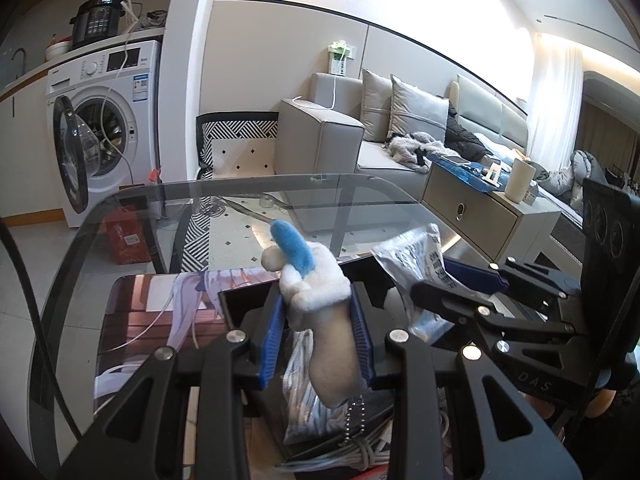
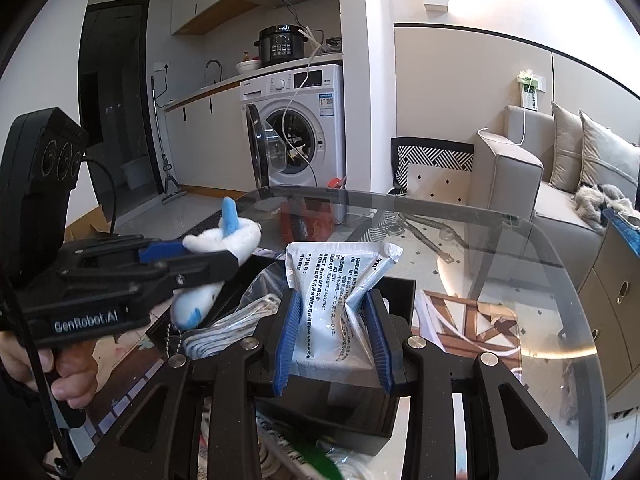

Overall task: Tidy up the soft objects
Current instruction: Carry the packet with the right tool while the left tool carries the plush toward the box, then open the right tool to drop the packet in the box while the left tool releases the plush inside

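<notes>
Glass table edge lies ahead; left gripper clamps plush toy, right gripper clamps packet.

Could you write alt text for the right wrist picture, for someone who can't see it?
The right gripper pinches a crumpled white packet above a black box on a glass table. To its left, the left gripper holds a white and blue plush toy.

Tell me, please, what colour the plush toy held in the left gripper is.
The plush toy is white with a blue fin, clearest in the left wrist view.
</notes>
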Demonstrator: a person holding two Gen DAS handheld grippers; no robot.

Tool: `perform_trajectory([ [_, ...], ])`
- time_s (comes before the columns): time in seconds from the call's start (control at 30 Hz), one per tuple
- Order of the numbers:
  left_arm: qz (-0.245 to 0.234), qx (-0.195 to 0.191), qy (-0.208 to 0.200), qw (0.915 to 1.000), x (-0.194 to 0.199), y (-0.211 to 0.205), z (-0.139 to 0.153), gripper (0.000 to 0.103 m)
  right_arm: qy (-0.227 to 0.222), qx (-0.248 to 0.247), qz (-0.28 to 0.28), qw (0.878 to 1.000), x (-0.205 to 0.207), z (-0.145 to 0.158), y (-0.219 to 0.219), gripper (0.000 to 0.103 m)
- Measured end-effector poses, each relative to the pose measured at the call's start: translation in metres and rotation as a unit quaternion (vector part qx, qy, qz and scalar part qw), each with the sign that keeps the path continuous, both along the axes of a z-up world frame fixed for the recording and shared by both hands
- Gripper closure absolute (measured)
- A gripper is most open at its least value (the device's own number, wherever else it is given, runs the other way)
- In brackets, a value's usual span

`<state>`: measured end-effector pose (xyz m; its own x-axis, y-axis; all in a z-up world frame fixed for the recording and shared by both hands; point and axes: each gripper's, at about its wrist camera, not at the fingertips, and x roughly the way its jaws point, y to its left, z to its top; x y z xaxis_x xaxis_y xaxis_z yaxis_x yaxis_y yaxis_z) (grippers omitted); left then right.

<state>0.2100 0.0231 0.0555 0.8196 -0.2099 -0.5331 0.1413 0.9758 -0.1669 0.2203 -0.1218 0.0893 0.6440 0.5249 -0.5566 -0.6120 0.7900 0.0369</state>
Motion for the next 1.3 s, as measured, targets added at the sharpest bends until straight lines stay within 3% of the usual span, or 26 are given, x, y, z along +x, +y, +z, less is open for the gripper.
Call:
perform_trajectory([
  [0.53,-0.021,0.012,0.035,0.9991,0.014,-0.015,-0.026,0.072,0.029,-0.034,0.011,0.999,0.011,-0.026,0.002,0.069],
  [1.3,-0.054,0.053,0.035,0.9966,0.003,-0.019,-0.033,0.068,0.023,-0.039,-0.002,0.999,-0.009,-0.025,0.003,0.069],
])
